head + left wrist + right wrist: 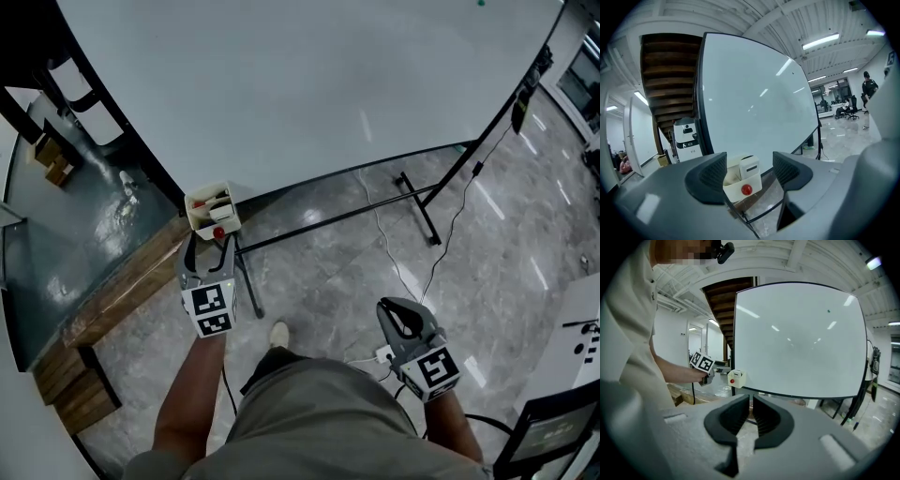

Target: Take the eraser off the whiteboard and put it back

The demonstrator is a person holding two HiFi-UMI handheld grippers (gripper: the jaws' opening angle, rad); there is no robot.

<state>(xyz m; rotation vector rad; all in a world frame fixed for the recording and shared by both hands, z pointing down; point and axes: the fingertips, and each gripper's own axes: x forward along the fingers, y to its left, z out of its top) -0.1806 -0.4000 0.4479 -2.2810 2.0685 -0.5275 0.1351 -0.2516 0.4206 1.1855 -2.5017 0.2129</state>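
l gripper fingers apart near eraser, r gripper closed

Whiteboard with white holder box

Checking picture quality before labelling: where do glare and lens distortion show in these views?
Head view: the whiteboard bows strongly and carries a faint light streak; the floor shows bright reflections. Left gripper view: ceiling lights streak across the whiteboard, its edges curve, the corners are black. Right gripper view: similar streaks on the whiteboard, black rounded corners.
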